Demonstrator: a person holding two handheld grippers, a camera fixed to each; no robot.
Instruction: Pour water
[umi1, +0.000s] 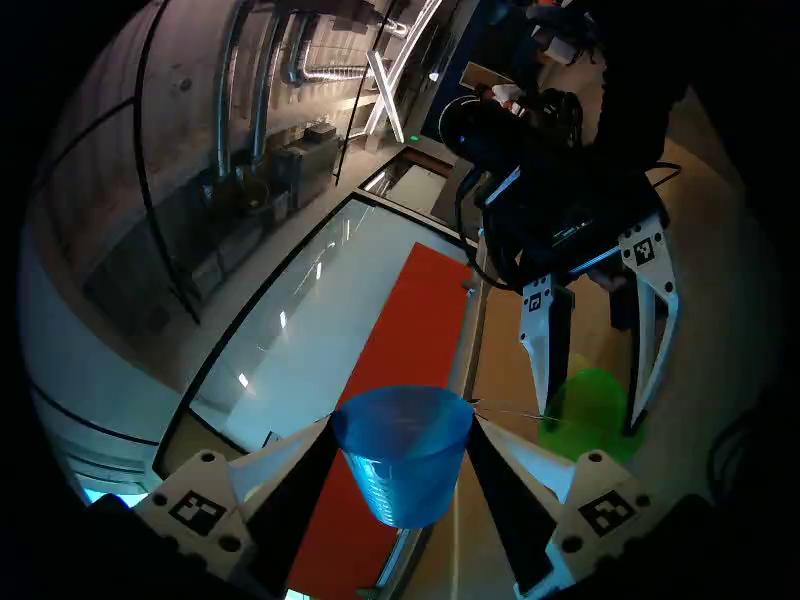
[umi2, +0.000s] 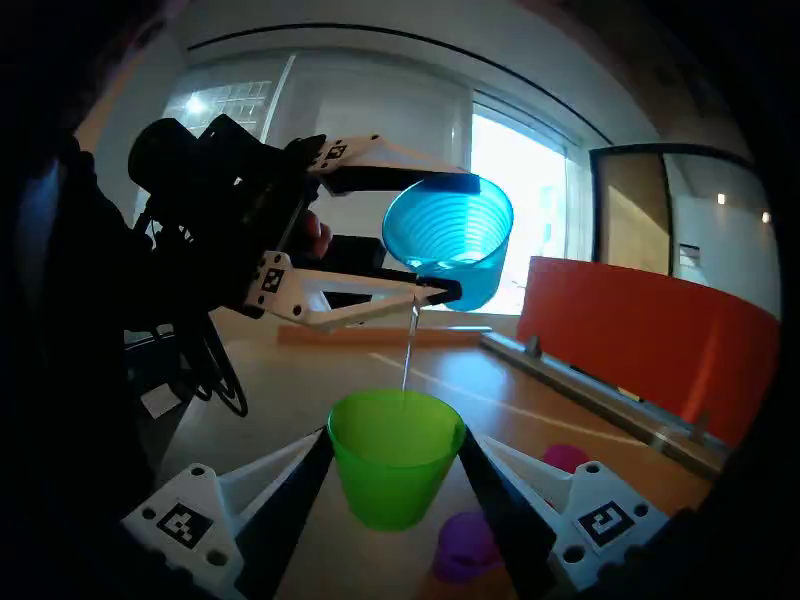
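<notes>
Jaws around blue cup (umi1: 403, 465) (tilted)

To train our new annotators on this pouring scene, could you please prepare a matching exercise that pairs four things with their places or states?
Things:
1. blue cup
2. green cup
3. purple cup
4. orange panel

Places or states:
A. stands upright along the edge of the table
B. tilted, with a thin stream of water running from it
C. rests on the table, ungripped
D. held upright, catching the stream

Pairs: 1-B, 2-D, 3-C, 4-A.
</notes>
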